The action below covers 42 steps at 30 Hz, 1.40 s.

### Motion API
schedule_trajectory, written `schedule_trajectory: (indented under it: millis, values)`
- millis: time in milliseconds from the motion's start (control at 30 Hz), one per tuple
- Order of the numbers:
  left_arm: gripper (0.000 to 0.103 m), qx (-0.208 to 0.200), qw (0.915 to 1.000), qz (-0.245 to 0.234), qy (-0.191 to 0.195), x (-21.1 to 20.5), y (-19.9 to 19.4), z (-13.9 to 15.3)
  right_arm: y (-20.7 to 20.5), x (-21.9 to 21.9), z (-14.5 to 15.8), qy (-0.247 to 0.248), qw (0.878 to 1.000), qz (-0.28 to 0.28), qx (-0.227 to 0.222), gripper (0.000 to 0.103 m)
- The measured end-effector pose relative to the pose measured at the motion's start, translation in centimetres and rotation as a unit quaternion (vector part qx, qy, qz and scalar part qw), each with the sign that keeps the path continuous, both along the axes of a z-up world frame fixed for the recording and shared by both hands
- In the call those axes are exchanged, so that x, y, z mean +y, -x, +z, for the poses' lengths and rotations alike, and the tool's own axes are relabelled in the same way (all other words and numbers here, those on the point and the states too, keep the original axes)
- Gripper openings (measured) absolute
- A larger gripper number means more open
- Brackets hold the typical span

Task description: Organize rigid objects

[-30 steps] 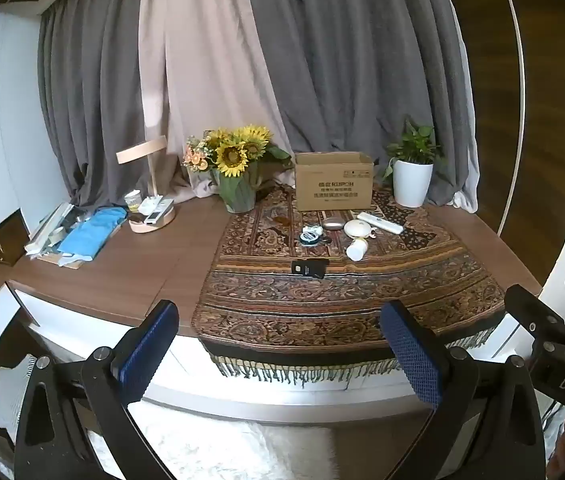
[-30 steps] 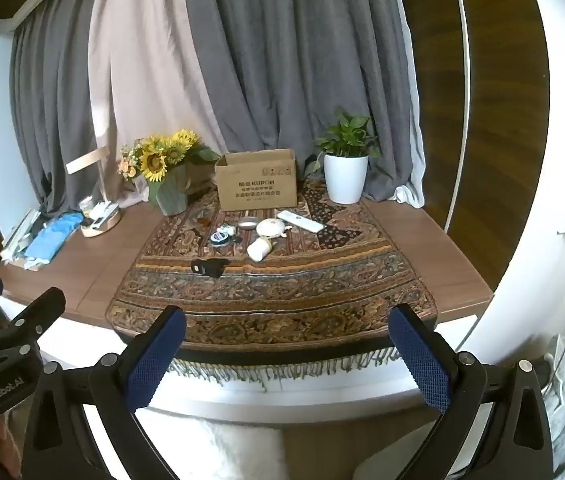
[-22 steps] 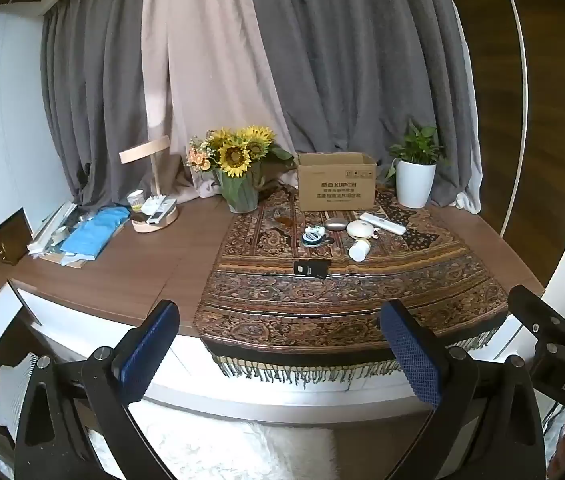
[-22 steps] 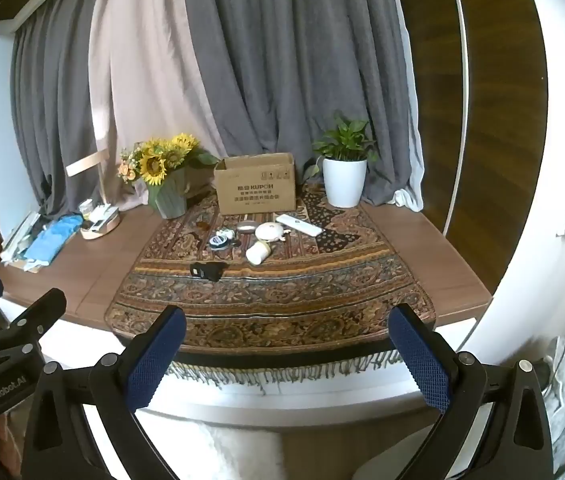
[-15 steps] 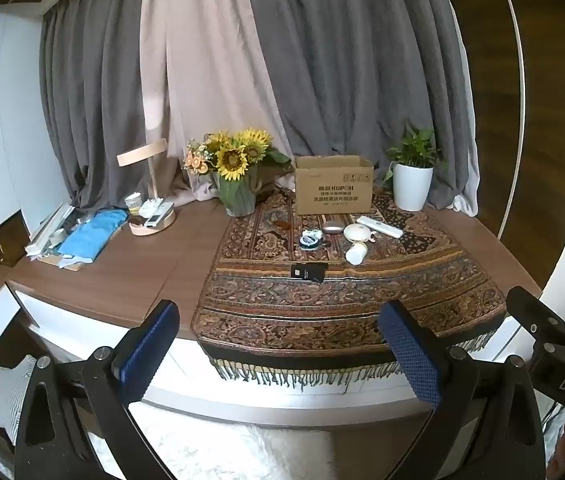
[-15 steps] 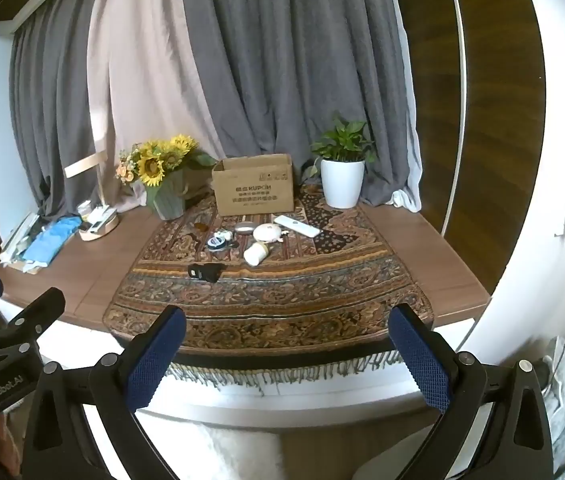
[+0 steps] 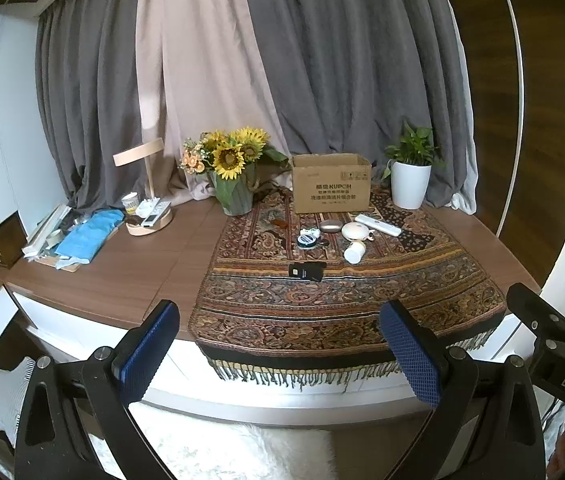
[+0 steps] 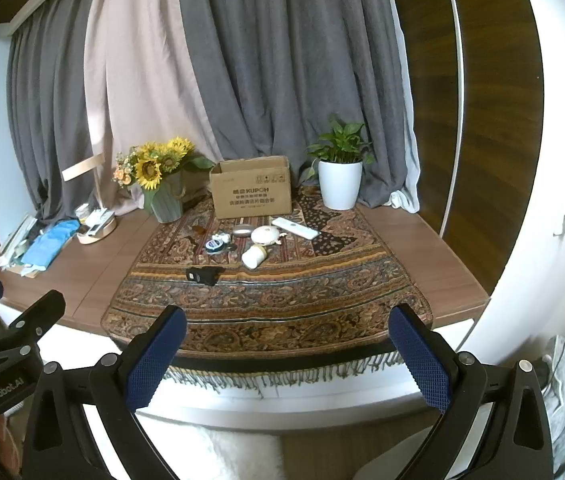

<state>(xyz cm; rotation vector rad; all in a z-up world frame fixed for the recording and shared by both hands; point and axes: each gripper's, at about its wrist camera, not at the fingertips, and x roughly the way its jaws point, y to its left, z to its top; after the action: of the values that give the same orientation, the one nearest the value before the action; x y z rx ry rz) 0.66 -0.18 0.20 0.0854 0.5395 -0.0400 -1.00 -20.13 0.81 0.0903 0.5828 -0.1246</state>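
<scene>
Small rigid objects lie on a patterned rug (image 7: 334,300) on the table: a black case (image 7: 306,271), a round blue tin (image 7: 307,240), a grey oval case (image 7: 330,226), a white round device (image 7: 354,231), a white remote (image 7: 378,225) and a white cup on its side (image 7: 353,253). An open cardboard box (image 7: 331,184) stands behind them. My left gripper (image 7: 278,344) is open and empty, well short of the table's front edge. My right gripper (image 8: 288,348) is open and empty, also short of the table; the black case (image 8: 202,275) and the box (image 8: 251,188) show ahead.
A sunflower vase (image 7: 234,176) stands left of the box and a white potted plant (image 7: 411,176) right of it. A wooden lamp with a tray (image 7: 148,216) and blue cloth (image 7: 86,234) sit at the table's left. Curtains hang behind. A white fluffy rug (image 7: 242,452) lies below.
Both grippers have shifted very slightly; the table scene sits marginally differently in view. Both stay open and empty.
</scene>
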Motion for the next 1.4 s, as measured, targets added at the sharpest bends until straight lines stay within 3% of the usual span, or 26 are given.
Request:
schedule_trajectory:
  millis: [1400]
  values:
    - [0.102,0.011,0.9999,-0.007,0.001,0.3,0.33,-0.44,-0.14,0.2,-0.2,0.0,1.0,0.001,0.002,0.103]
